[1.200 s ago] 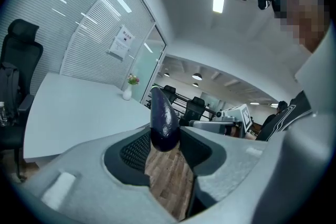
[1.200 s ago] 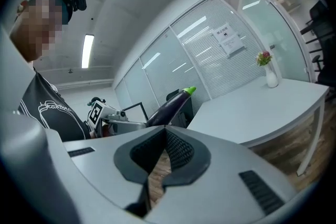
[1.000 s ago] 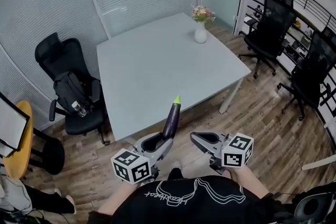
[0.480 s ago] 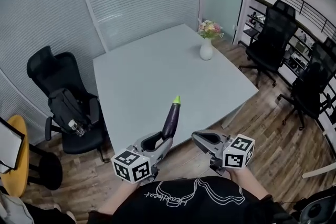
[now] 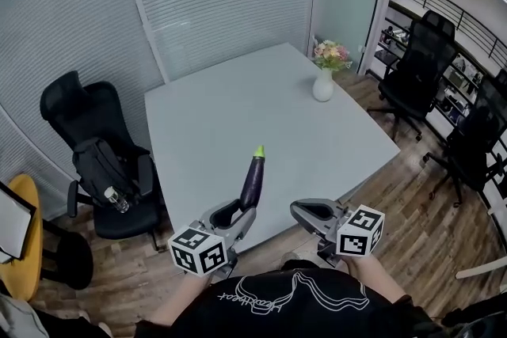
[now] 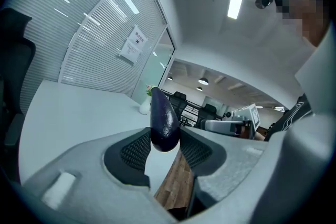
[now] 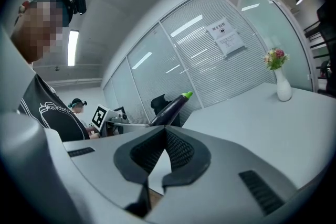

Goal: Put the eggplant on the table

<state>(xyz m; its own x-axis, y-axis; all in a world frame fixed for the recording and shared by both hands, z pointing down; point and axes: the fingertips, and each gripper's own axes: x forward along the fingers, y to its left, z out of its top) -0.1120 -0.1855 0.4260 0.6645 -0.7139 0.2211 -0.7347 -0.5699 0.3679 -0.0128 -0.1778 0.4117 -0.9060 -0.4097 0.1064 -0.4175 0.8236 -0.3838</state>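
Observation:
The dark purple eggplant (image 5: 252, 181) with its green tip points away from me, up and forward, with my left gripper (image 5: 238, 214) shut on its thick end. In the left gripper view the eggplant (image 6: 164, 122) sits pinched between the two ribbed pads (image 6: 137, 150). It hangs in the air over the near edge of the grey table (image 5: 238, 103). My right gripper (image 5: 304, 211) is beside it to the right, shut and empty; its pads (image 7: 176, 150) meet at the tips. From the right gripper view the eggplant (image 7: 171, 106) shows off to the left.
A white vase of flowers (image 5: 323, 83) stands near the table's far right corner. A black office chair (image 5: 103, 162) with a backpack and bottle is left of the table, and more black chairs (image 5: 416, 71) are to the right. A yellow round table (image 5: 22, 237) is at far left. Glass walls stand behind.
Both grippers and the eggplant have come closer to the table; its near edge now lies under the eggplant. The grip and both jaws look the same.

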